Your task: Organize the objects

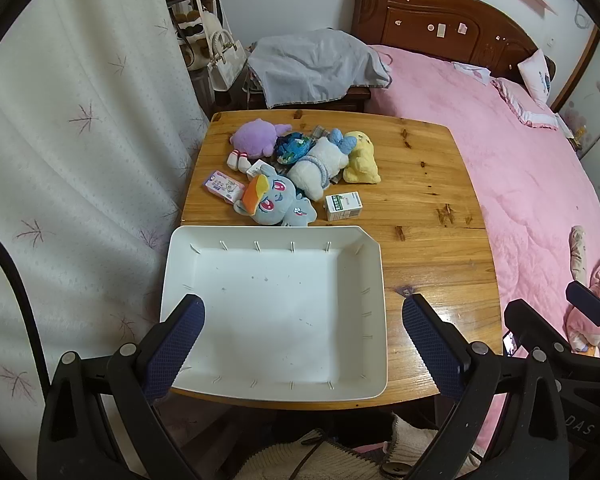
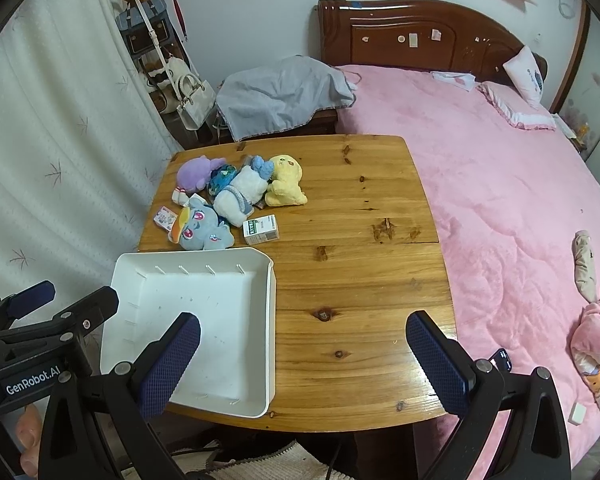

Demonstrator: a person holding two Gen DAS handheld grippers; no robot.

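A white tray lies empty at the near left of the wooden table. Behind it lies a pile: a blue plush, a white plush, a yellow plush, a purple plush, a green-white box and a pink packet. My left gripper is open above the tray's near edge. My right gripper is open over the table's near edge, right of the tray.
A pink bed borders the table's right side. A white curtain hangs at the left. A grey cloth covers a stand behind the table. Handbags hang at the back left.
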